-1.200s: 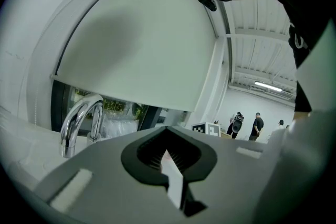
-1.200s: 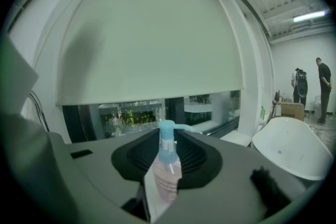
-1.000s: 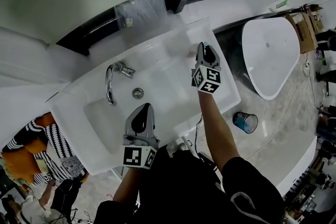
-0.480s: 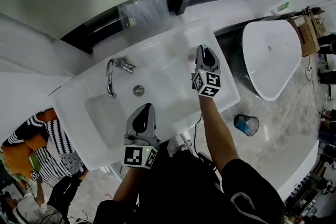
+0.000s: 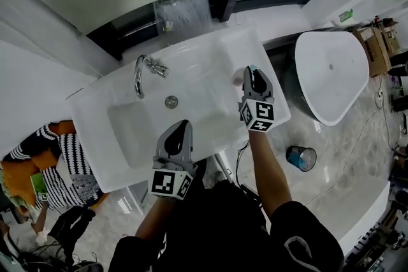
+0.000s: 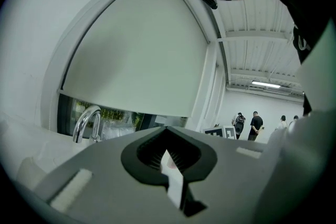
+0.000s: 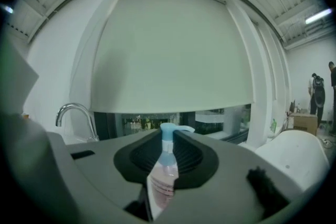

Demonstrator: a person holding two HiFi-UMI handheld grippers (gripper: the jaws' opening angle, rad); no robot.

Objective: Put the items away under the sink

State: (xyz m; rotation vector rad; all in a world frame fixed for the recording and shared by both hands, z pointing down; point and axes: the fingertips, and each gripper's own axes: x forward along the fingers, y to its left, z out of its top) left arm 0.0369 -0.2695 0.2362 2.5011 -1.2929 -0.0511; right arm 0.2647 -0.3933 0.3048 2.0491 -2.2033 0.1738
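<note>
My right gripper point(image 7: 167, 147) is shut on a clear pump bottle point(image 7: 166, 168) with a pale blue pump head; the bottle stands upright between the pads. In the head view this gripper point(image 5: 252, 75) hangs over the right end of the white sink unit point(image 5: 121, 137). My left gripper point(image 6: 170, 153) is shut on a thin white thing point(image 6: 174, 178) with a small pink mark; I cannot tell what it is. From above, the left gripper point(image 5: 180, 129) is over the basin's near edge and hides its load.
A chrome faucet point(image 5: 141, 70) stands at the back of the basin. A white bathtub point(image 5: 328, 73) and a small blue bin point(image 5: 299, 155) are to the right. People stand at lower left point(image 5: 57, 175). Window and blind lie behind the sink.
Both grippers have drawn back toward the sink's near edge and risen a little. The right one left the counter's far right corner with the bottle still in it.
</note>
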